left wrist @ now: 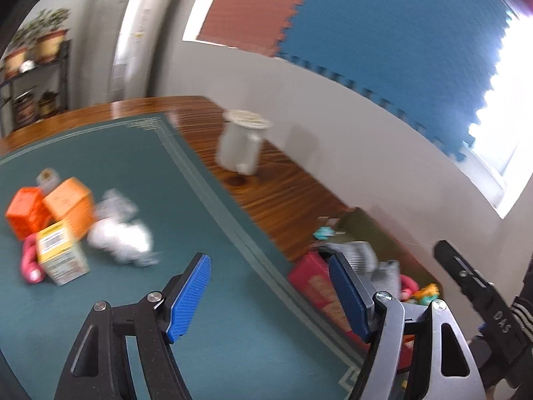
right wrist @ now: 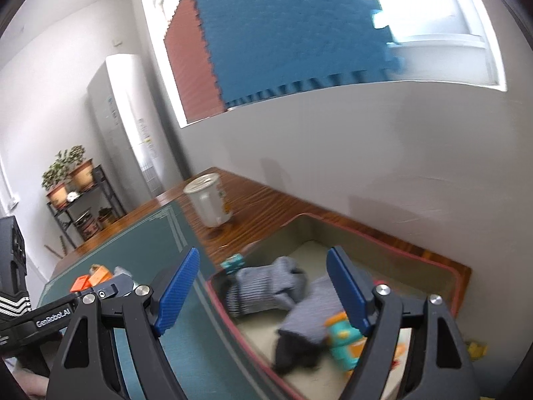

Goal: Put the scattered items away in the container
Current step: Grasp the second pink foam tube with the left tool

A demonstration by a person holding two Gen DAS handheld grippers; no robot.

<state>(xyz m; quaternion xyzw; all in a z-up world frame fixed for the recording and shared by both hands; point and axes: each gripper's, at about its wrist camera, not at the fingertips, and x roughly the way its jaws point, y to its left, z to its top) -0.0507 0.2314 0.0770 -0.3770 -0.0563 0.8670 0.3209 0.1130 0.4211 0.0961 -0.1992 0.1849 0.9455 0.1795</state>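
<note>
My left gripper (left wrist: 269, 290) is open and empty above the green mat (left wrist: 133, 173). To its left lie two orange boxes (left wrist: 50, 208), a yellow-and-white carton (left wrist: 61, 255), a pink item (left wrist: 30, 261) and a crumpled white cloth (left wrist: 121, 233). The red-rimmed container (right wrist: 383, 243) sits at the table's right end; my right gripper (right wrist: 263, 286) is open and empty above it. Inside lie two grey striped socks (right wrist: 269, 286) and a teal-and-orange toy (right wrist: 343, 336). The container also shows in the left wrist view (left wrist: 319, 283).
A white lidded mug (left wrist: 241, 141) stands on the bare wood table (left wrist: 283, 193) near the wall; it also shows in the right wrist view (right wrist: 210, 203). A plant shelf (right wrist: 80, 196) and a white air conditioner (right wrist: 130, 126) stand beyond the table.
</note>
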